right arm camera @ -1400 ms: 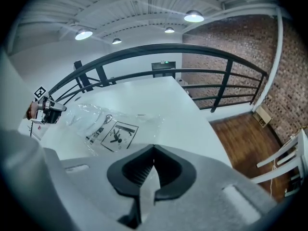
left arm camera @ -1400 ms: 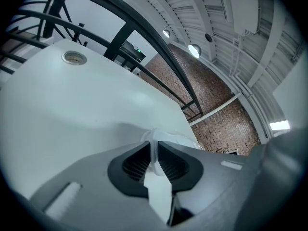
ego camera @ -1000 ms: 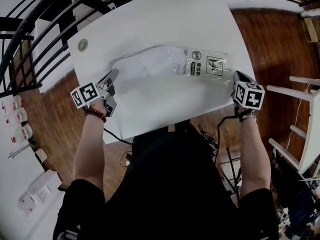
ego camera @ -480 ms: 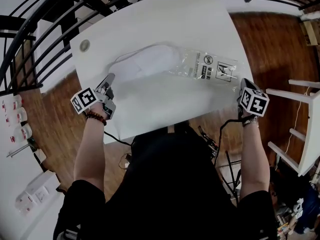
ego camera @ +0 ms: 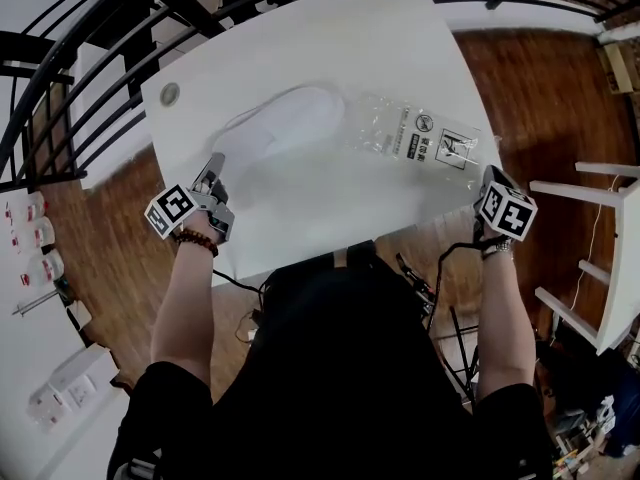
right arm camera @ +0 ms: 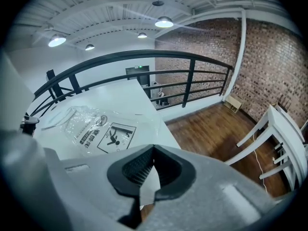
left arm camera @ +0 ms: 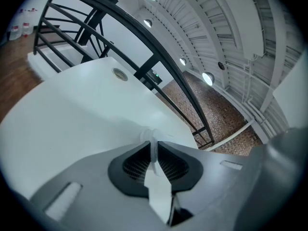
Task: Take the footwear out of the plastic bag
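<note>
A flat white slipper [ego camera: 290,118] lies on the white table [ego camera: 320,28], almost wholly outside the clear printed plastic bag [ego camera: 420,140] to its right. My left gripper [ego camera: 213,168] is at the slipper's near-left end, shut on a thin white edge of it [left arm camera: 156,186]. Over the table's right front corner, my right gripper [ego camera: 490,178] is shut on a corner of the bag. In the right gripper view the bag [right arm camera: 96,129] lies crumpled ahead on the tabletop, and a translucent flap shows between the closed jaws [right arm camera: 153,150].
A black railing [ego camera: 90,28] runs round the table's far and left sides. A round grommet [ego camera: 166,93] sits in the table's left corner. A white chair [ego camera: 600,258] stands on the wooden floor to the right. Small bottles [ego camera: 30,238] stand at far left.
The right gripper has drawn the bag rightward off the slipper, which now lies nearly bare. The left gripper has drifted slightly left and nearer, still holding the slipper's edge.
</note>
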Tool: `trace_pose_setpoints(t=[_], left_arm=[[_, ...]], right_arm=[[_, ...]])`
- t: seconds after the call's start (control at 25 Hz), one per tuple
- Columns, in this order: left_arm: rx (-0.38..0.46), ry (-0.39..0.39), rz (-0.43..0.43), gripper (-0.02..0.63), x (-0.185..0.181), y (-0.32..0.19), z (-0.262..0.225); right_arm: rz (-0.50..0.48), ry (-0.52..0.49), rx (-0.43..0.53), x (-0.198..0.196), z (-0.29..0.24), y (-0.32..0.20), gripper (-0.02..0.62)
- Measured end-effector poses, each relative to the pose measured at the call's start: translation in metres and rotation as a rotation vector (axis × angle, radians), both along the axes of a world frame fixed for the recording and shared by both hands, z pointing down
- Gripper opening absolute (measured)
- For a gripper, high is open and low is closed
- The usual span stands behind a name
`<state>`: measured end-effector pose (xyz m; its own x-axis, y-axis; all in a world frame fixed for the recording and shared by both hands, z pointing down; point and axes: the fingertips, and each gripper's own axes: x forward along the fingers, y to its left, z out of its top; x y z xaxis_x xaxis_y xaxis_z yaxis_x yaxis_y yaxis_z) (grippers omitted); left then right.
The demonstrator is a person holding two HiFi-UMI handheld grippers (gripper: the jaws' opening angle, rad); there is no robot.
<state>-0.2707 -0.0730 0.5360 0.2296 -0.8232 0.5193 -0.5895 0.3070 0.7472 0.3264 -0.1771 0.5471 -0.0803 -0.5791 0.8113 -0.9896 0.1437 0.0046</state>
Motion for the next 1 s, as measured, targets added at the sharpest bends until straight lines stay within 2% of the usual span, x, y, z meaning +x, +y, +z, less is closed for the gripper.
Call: trace_pose_setpoints(t=[0.28, 0.6, 0.72, 0.8, 0.96, 1.0], left_arm=[[0.021, -0.021, -0.082, 0.064, 0.010, 0.006, 0.000], [0.035, -0.026, -0.167, 0.064, 0.020, 0.012, -0.002], [0.024, -0.006, -0.177, 0.071, 0.023, 0.015, 0.000], [0.016, -0.019, -0.168, 0.081, 0.024, 0.015, 0.000], [0.000, -0.059, -0.149, 0.162, 0.025, 0.015, -0.001], [-0.003, -0.060, -0.150, 0.166, 0.025, 0.016, -0.002]], right_arm=[[0.032, -0.012, 0.000, 0.015, 0.003, 0.007, -0.008], [-0.041, -0.030, -0.012, 0.003, 0.008, 0.017, -0.003], [-0.094, -0.039, -0.025, -0.007, 0.010, 0.020, 0.040], [-0.125, -0.043, -0.032, -0.012, 0.010, 0.020, 0.065], [-0.157, -0.047, -0.026, -0.016, 0.008, 0.017, 0.107], [-0.159, -0.048, -0.025, -0.016, 0.008, 0.017, 0.114]])
